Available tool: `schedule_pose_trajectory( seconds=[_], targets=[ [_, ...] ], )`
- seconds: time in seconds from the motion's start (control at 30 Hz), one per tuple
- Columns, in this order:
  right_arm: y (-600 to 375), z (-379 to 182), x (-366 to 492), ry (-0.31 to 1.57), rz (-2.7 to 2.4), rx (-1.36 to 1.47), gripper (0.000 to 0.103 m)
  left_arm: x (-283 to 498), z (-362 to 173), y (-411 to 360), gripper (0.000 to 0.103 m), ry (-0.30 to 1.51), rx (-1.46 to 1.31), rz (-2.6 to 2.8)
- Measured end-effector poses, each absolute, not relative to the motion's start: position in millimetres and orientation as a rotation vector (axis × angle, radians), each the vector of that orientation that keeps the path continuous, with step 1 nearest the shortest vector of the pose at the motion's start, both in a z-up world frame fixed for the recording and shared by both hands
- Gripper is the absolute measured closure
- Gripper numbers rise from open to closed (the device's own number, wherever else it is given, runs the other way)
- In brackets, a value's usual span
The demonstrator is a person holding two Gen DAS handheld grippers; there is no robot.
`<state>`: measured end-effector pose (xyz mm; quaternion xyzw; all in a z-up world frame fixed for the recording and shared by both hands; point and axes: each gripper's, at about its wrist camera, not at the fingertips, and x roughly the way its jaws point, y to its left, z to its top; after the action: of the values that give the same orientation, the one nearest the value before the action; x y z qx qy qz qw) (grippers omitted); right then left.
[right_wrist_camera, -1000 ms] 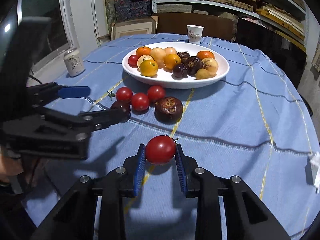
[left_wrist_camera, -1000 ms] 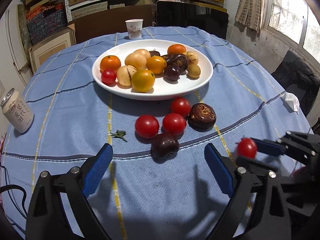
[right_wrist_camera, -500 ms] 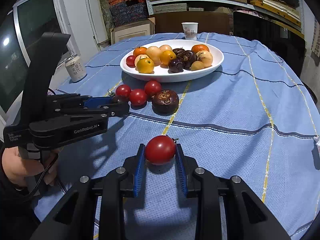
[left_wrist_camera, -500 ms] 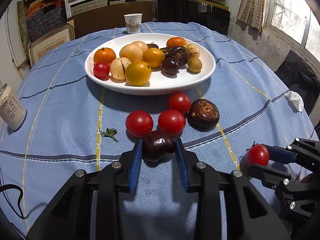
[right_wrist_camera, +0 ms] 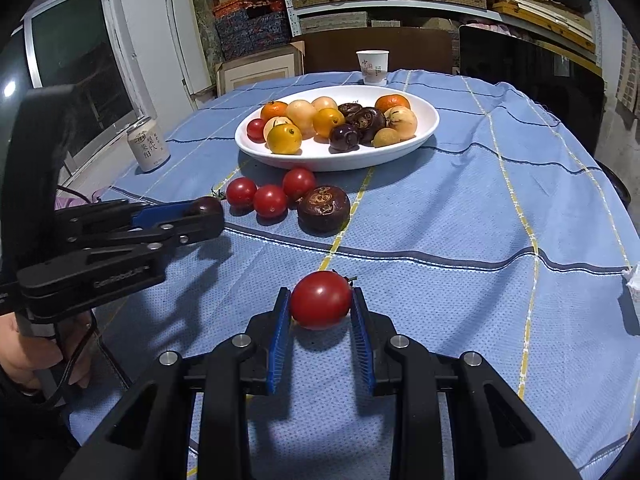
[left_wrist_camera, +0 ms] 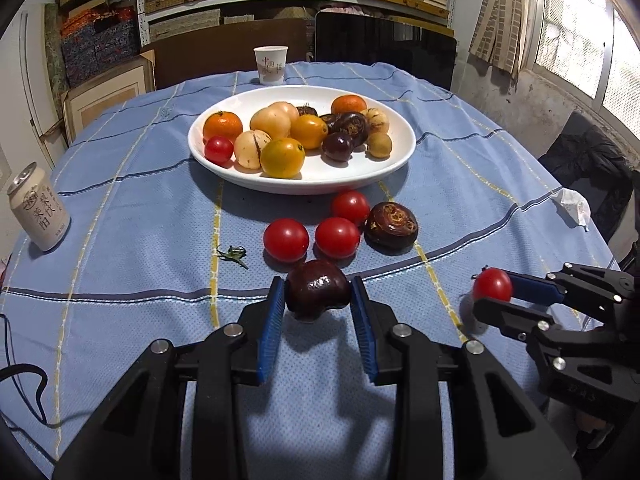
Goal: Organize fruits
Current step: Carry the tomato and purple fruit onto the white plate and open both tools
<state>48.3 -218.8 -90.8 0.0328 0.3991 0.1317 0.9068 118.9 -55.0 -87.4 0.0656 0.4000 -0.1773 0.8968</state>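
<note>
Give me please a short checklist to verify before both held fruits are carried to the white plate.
1. Left gripper shut on the dark fruit, blue fingers pressing both sides: ok.
2. Right gripper shut on the red tomato: ok.
3. Dark fruit lifted clear of the cloth: cannot tell.
4. Free room on the white plate, at its near part: ok.
5. Way to the plate: three loose tomatoes and a brown fruit lie in front of it, so pass above them: not ok at table level.
6. The two grippers apart from each other: ok.
</note>
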Motion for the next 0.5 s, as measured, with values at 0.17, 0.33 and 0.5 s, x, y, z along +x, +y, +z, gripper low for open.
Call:
schedule_pose_trajectory(
  seconds=[0.17,0.33,0.5],
  targets=[
    [-221.1,-85.9,45.2,0.794,0.237,0.059,0.073,104.7,-67.8,-46.9,0.070,0.776,0.121,-0.358],
    [-223.7,-67.0,43.3,0.749,0.213,0.045,0.073,89.4,-35.9,-41.8,0.070,0.694,0.120,-0.354],
    [-227.2,-33.5,45.4,0.681,0.198,0.025,0.073,78.7,0.4,-36.7,0.070,0.613,0.111,-0.354]
  ],
)
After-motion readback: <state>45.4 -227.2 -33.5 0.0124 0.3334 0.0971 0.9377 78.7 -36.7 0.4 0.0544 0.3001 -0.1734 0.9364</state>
